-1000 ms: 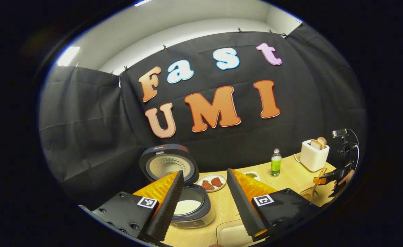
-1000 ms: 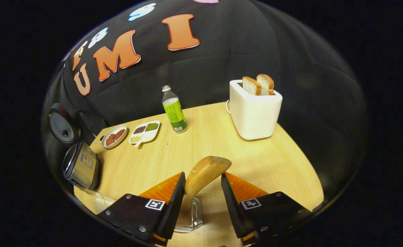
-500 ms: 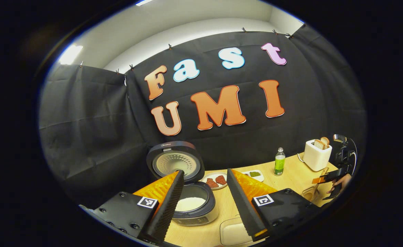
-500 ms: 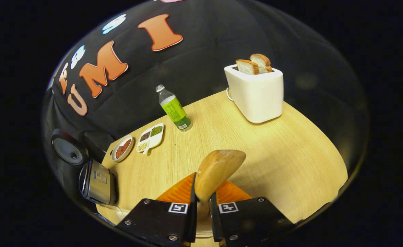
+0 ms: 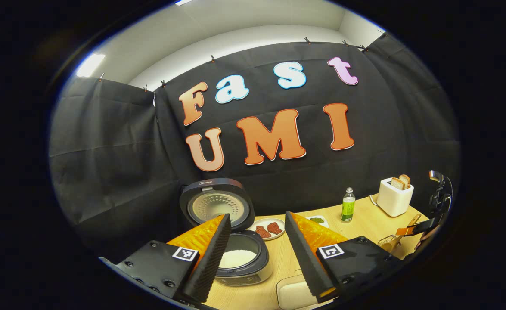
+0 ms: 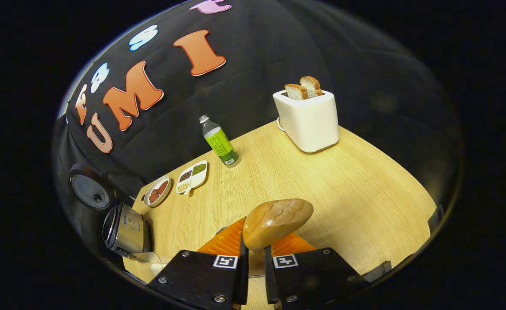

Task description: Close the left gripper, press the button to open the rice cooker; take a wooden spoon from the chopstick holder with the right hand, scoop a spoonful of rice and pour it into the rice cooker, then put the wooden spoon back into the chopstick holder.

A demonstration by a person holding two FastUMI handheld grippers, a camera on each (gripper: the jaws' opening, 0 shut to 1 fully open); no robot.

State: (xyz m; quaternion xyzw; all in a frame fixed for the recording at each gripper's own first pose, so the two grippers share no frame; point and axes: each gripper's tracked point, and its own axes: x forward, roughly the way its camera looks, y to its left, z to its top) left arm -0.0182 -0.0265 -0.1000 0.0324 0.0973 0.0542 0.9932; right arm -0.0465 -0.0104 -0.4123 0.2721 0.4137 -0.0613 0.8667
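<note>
**Wooden spoon clamped in right gripper; cooker lid up**

Pale wood tabletop (image 6: 356, 181) with broad bare room at centre and right, rounded edge dropping off close on the near and right side, black cloth wall tight along the back.

Right gripper (image 6: 253, 258) with fingers pressed together on the neck of the wooden spoon (image 6: 277, 221), bowl sticking up and forward above the fingertips. Same gripper seen far right in the left gripper view (image 5: 412, 228), beside the clear chopstick holder (image 5: 389, 243) near the table's right edge.

Left gripper (image 5: 255, 254) held above the table with fingers wide apart, gripping nothing. Between them, the rice cooker (image 5: 242, 260) at the table's left end, lid (image 5: 217, 206) tilted up and back against the cloth, white rice (image 5: 237, 258) in the pot. White container (image 5: 293, 292) just in front, near the front edge.

Along the back: plate of reddish pieces (image 6: 157, 190), divided dish of beans (image 6: 192, 176), green-labelled bottle (image 6: 218, 142), white toaster (image 6: 308, 118) with two slices of bread (image 6: 303, 87). Centre lane between toaster and cooker unobstructed.

Small lettering on the cooker lid and bottle label, too small to read.
</note>
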